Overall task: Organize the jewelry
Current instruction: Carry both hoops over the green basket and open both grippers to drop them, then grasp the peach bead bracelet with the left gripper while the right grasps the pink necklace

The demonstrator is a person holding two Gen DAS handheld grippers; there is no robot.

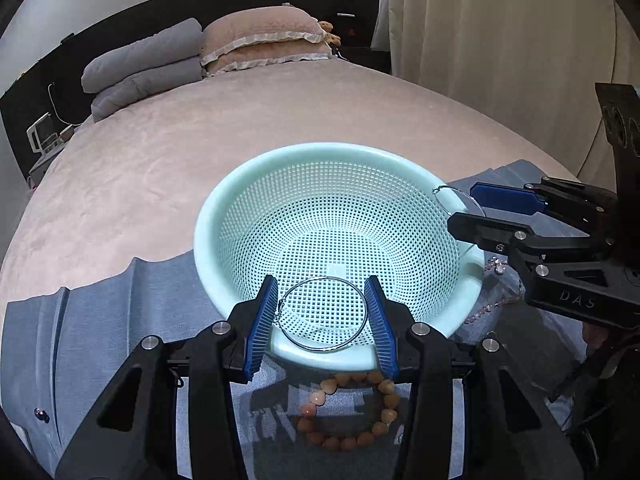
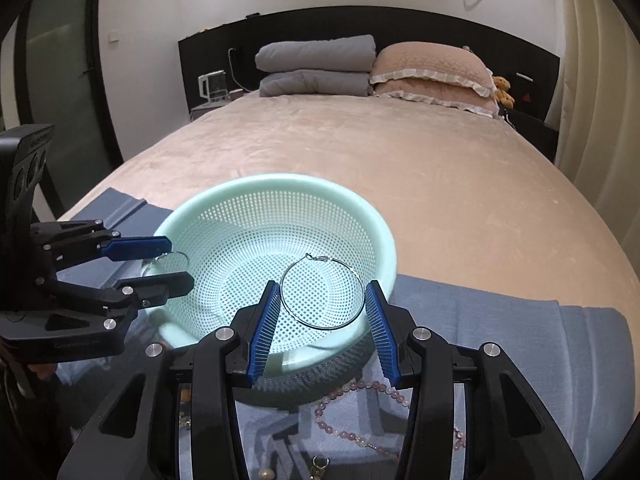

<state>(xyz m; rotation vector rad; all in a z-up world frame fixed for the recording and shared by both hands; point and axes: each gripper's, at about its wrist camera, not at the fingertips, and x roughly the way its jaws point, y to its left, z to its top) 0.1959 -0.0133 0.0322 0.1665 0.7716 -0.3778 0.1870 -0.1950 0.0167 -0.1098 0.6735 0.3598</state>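
A mint-green perforated basket (image 1: pixel 240 200) sits on a blue cloth on the bed; it also shows in the right wrist view (image 2: pixel 224 196). My left gripper (image 1: pixel 322 314) holds a large silver hoop earring (image 1: pixel 352 292) between its blue pads over the basket's near rim. My right gripper (image 2: pixel 322 312) holds a second silver hoop earring (image 2: pixel 292 272) the same way over the basket. In the left wrist view the right gripper (image 1: pixel 464 206) is at the basket's right rim. An orange bead bracelet (image 1: pixel 384 412) lies below the left gripper. A pink bead necklace (image 2: pixel 344 432) lies below the right gripper.
The blue cloth (image 1: pixel 120 320) covers the bed's near end. The pink bedspread (image 2: pixel 400 160) stretches beyond the basket. Grey folded blankets (image 2: pixel 316 64) and pink pillows (image 2: pixel 432 72) lie at the dark headboard. More small jewelry (image 2: pixel 318 462) lies on the cloth near the bottom edge.
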